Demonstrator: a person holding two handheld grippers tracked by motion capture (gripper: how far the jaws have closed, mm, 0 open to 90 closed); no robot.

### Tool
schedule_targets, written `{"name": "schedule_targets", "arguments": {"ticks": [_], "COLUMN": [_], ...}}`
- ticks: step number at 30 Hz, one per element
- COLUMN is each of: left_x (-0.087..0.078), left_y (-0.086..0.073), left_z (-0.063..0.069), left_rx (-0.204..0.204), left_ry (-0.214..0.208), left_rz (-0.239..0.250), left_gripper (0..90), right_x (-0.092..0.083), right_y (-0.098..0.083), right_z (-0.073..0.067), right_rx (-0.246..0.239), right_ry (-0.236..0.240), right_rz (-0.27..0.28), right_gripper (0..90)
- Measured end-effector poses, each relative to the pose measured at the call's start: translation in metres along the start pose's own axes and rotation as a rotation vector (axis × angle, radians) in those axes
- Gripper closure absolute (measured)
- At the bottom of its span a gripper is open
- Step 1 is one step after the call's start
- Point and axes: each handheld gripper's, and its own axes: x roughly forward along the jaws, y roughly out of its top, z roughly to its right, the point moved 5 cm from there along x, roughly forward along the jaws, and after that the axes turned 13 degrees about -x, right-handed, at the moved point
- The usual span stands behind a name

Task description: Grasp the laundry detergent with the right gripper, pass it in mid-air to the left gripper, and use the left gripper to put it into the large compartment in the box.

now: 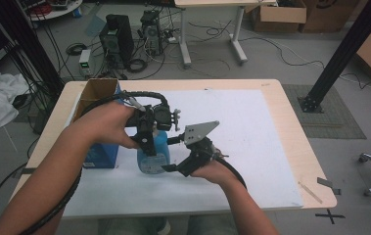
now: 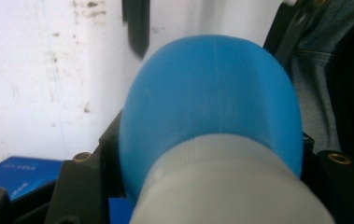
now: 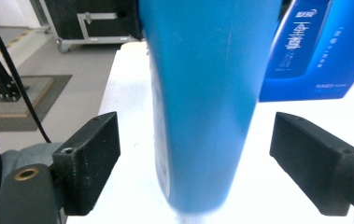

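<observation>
The right gripper (image 1: 171,168) is at 6 o'clock of the bottle (image 1: 153,152). In the right gripper view its jaws stand apart on both sides of the bottle (image 3: 202,102) and do not touch it. The bottle stands on the white mat (image 1: 232,147), near the table's centre. The left gripper (image 1: 146,142) comes from above and is clamped on the bottle's top (image 2: 212,107). At 9 o'clock of the bottle, just beside, stands a blue box (image 1: 100,152).

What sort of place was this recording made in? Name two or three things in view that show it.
Probably a lab or workshop, not a home: computer towers with loose cables on the bare floor, cardboard boxes against the far side, and a black metal frame post bolted beside the work table.
</observation>
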Motion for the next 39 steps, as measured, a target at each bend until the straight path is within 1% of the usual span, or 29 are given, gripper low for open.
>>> {"name": "schedule_targets", "arguments": {"ticks": [4,5,6,9,10,11,12,13,14,16,17,18,19,20,21,22,23,25,26,27,28,31,32,35,36,38,39], "left_x": [-0.007,-0.010,-0.011,-0.017,-0.021,-0.023,-0.028,-0.030,-0.034,-0.040,-0.043,-0.046,-0.049,-0.054,-0.057,-0.063,-0.068,-0.077,-0.083,-0.087,-0.094,-0.103,-0.107,-0.116,-0.120,-0.125,-0.127], "left_y": [-0.002,-0.002,-0.003,-0.004,-0.005,-0.006,-0.007,-0.008,-0.009,-0.012,-0.014,-0.015,-0.016,-0.018,-0.019,-0.021,-0.022,-0.026,-0.029,-0.031,-0.035,-0.043,-0.046,-0.055,-0.060,-0.067,-0.070], "left_z": [-0.005,-0.008,-0.009,-0.015,-0.018,-0.019,-0.022,-0.023,-0.025,-0.030,-0.032,-0.034,-0.035,-0.037,-0.038,-0.040,-0.042,-0.045,-0.047,-0.049,-0.052,-0.059,-0.062,-0.069,-0.073,-0.078,-0.080], "left_rx": [-0.062,-0.088,-0.101,-0.159,-0.186,-0.203,-0.232,-0.250,-0.272,-0.321,-0.333,-0.356,-0.387,-0.414,-0.431,-0.459,-0.483,-0.522,-0.554,-0.577,-0.626,-0.723,-0.769,-0.852,-0.888,-0.954,-0.978], "left_ry": [-0.016,-0.022,-0.023,-0.016,-0.014,-0.014,-0.017,-0.022,-0.032,-0.054,-0.060,-0.067,-0.073,-0.073,-0.072,-0.068,-0.064,-0.056,-0.052,-0.054,-0.058,-0.070,-0.071,-0.071,-0.072,-0.072,-0.077], "left_rz": [0.001,0.000,-0.006,-0.007,-0.004,0.001,0.007,0.014,0.019,0.035,0.034,0.039,0.042,0.041,0.037,0.035,0.036,0.034,0.033,0.034,0.033,0.029,0.023,0.001,-0.004,-0.006,-0.004], "left_gripper": [39.1,39.1,39.1,39.0,39.0,39.0,39.0,39.0,39.0,39.0,39.0,39.0,38.9,39.0,39.0,38.9,39.0,38.9,38.9,38.9,38.9,38.9,38.9,38.9,38.9,38.9,38.9], "right_x": [-0.013,-0.015,-0.019,-0.026,-0.028,-0.031,-0.033,-0.037,-0.039,-0.045,-0.048,-0.050,-0.052,-0.054,-0.057,-0.059,-0.062,-0.066,-0.069,-0.072,-0.074,-0.080,-0.081,-0.086,-0.087,-0.089,-0.089], "right_y": [0.006,0.007,0.009,0.011,0.011,0.011,0.011,0.011,0.011,0.011,0.012,0.012,0.012,0.012,0.011,0.010,0.009,0.007,0.007,0.006,0.007,0.008,0.009,0.010,0.010,0.010,0.010], "right_z": [0.004,0.005,0.006,0.009,0.010,0.011,0.012,0.014,0.015,0.018,0.019,0.020,0.021,0.022,0.023,0.023,0.024,0.025,0.026,0.026,0.026,0.024,0.023,0.021,0.021,0.019,0.019], "right_rx": [-0.004,-0.006,-0.008,-0.007,-0.006,-0.005,-0.006,-0.007,-0.004,-0.009,-0.011,-0.012,-0.012,-0.015,-0.014,-0.017,-0.020,-0.016,-0.024,-0.031,-0.031,-0.053,-0.057,-0.070,-0.073,-0.080,-0.083], "right_ry": [-0.003,0.000,0.000,0.004,0.005,0.012,0.012,0.012,0.014,0.018,0.023,0.027,0.033,0.039,0.051,0.058,0.070,0.076,0.075,0.072,0.072,0.071,0.074,0.086,0.088,0.095,0.097], "right_rz": [-0.034,-0.042,-0.062,-0.115,-0.129,-0.152,-0.169,-0.199,-0.212,-0.268,-0.291,-0.306,-0.330,-0.356,-0.394,-0.417,-0.453,-0.497,-0.517,-0.534,-0.540,-0.568,-0.570,-0.592,-0.596,-0.610,-0.616], "right_gripper": [12.3,10.8,8.6,4.4,3.4,2.2,0.7,0.0,0.0,0.0,0.0,0.0,0.0,0.0,0.0,0.0,0.0,0.0,0.0,0.0,0.0,0.0,0.0,0.0,0.0,0.0,0.0]}}
